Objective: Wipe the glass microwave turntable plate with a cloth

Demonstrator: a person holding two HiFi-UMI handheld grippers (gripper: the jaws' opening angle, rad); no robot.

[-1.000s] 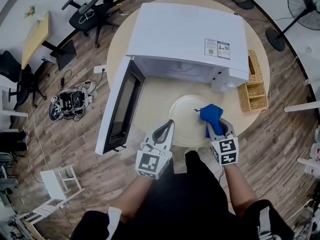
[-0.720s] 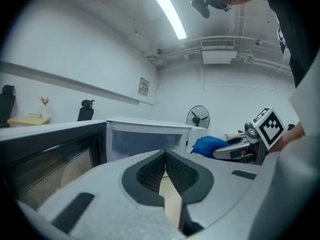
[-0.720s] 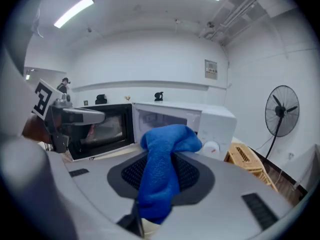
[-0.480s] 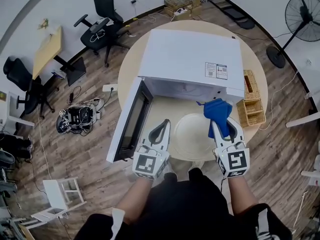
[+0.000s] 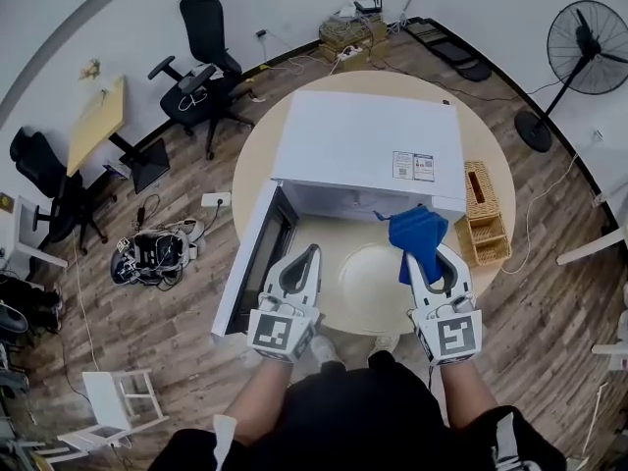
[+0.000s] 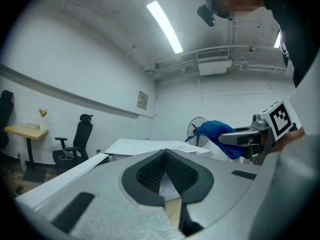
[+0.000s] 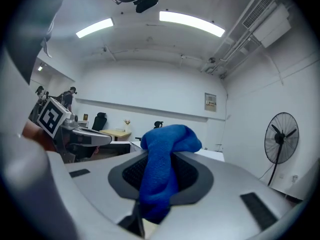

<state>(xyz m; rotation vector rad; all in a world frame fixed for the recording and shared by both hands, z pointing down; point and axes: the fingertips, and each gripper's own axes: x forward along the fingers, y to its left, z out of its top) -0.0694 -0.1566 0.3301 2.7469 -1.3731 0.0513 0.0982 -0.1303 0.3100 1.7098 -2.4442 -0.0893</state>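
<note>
The glass turntable plate [image 5: 365, 281] lies flat on the round table [image 5: 257, 155], just in front of the open white microwave [image 5: 365, 147]. My right gripper [image 5: 430, 255] is shut on a blue cloth [image 5: 417, 232], held up over the plate's right rim; whether the cloth touches the glass is unclear. In the right gripper view the cloth [image 7: 165, 166] hangs bunched between the jaws. My left gripper [image 5: 306, 255] is shut and holds nothing, at the plate's left edge. The left gripper view shows its jaws closed, with the cloth [image 6: 216, 133] off to the right.
The microwave door [image 5: 251, 263] stands swung open to the left of my left gripper. A wicker basket [image 5: 485, 222] sits at the table's right edge. Office chairs [image 5: 201, 62] and a standing fan [image 5: 587, 33] stand on the wood floor around the table.
My right gripper has lifted the cloth from the plate's far right part and drawn it up and back. Both grippers have risen, and the head view now sits farther back.
</note>
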